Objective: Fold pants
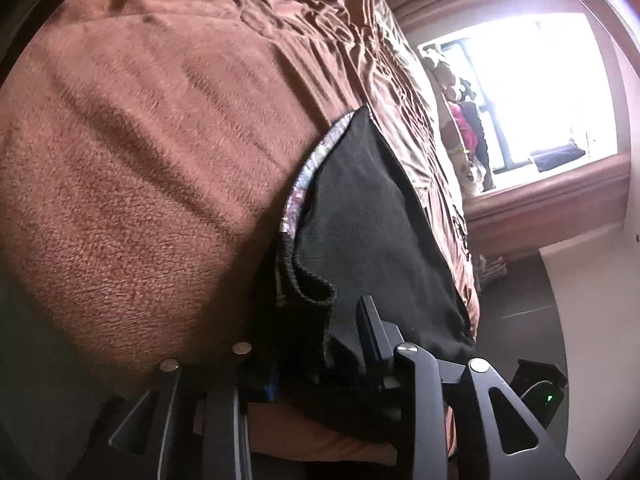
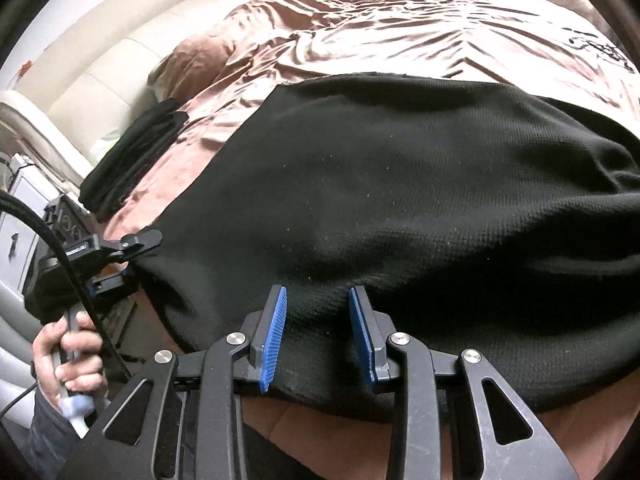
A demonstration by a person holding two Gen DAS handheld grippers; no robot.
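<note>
The black pants [image 2: 380, 200] lie spread on the brown bed cover [image 2: 360, 32]. My right gripper [image 2: 318, 304] is open at the pants' near edge, its blue pads [image 2: 276, 332] standing apart over the cloth. My left gripper [image 2: 132, 256] shows at the left of the right wrist view, closed on the pants' left corner. In the left wrist view the pants [image 1: 360, 216] hang in front of the left gripper [image 1: 320, 320], with folded cloth between its fingers and a patterned lining edge [image 1: 304, 176] showing.
A folded black garment [image 2: 132, 148] lies on the bed to the left. A cream headboard [image 2: 104, 52] stands behind it. A fuzzy brown blanket [image 1: 140, 184] fills the left wrist view. A bright window [image 1: 532, 92] and dark floor [image 1: 520, 300] lie to the right.
</note>
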